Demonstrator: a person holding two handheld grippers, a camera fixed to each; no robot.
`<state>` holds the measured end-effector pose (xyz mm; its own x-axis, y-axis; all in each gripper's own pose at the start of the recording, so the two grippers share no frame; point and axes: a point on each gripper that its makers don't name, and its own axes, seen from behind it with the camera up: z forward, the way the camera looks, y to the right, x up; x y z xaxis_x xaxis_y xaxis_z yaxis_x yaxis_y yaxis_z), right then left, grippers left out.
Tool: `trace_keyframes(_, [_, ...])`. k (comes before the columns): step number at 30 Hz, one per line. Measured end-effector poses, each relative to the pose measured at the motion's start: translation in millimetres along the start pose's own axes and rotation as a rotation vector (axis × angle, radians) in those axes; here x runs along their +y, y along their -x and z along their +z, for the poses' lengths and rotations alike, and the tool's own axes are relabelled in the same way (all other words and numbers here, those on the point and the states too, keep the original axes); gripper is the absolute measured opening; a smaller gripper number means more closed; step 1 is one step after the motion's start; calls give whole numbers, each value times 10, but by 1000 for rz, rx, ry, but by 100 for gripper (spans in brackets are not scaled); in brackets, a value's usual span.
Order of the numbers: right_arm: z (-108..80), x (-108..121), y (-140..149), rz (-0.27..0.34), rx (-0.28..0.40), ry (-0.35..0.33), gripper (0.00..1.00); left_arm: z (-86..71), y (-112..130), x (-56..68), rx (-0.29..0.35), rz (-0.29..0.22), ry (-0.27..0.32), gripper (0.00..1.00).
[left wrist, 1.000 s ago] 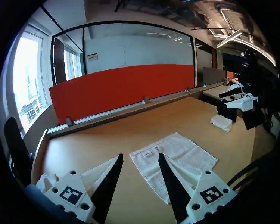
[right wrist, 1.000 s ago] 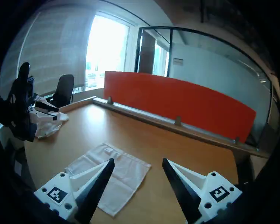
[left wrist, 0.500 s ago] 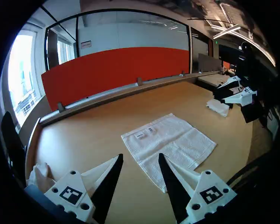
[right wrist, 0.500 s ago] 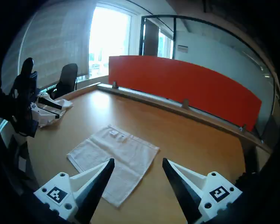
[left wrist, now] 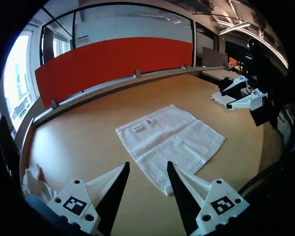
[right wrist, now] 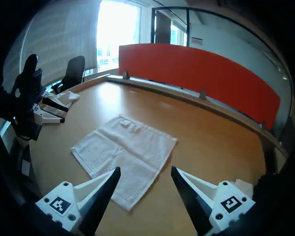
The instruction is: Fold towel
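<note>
A white towel [left wrist: 169, 139] lies flat and spread out on the wooden table [left wrist: 84, 141], a small label near its far edge. My left gripper [left wrist: 147, 169] hovers open above the towel's near corner, nothing between its fingers. In the right gripper view the same towel [right wrist: 126, 149] lies ahead, and my right gripper [right wrist: 145, 173] is open just above its near edge. The right gripper [left wrist: 242, 94] also appears far off at the right of the left gripper view. The left gripper [right wrist: 49, 110] appears at the left of the right gripper view.
A red divider panel [left wrist: 112, 59] runs along the table's far edge. A folded white cloth [left wrist: 222, 98] lies near the other gripper. A crumpled white cloth [right wrist: 67, 96] sits at the table's left corner by a black chair [right wrist: 74, 70]. Windows stand behind.
Both grippers have tipped down and moved in toward the towel, which now looks larger and lower in both views. Both stay open.
</note>
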<state>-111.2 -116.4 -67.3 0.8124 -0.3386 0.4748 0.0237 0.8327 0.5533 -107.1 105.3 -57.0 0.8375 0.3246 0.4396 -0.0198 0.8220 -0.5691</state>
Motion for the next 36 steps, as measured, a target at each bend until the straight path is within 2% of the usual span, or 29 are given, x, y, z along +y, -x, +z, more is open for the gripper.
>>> trace_keyframes(18, [280,-219,645,1,-110,-41,100,346,575,242,-107,33,66,69])
trace_keyframes(25, [334,-281,897,-11,-160,-57,100,416,726,294,-138,41,81,69])
trace_keyframes(36, [390,-349,1119,-20,-196,-74,99,499,965,408,-190,48,105,69])
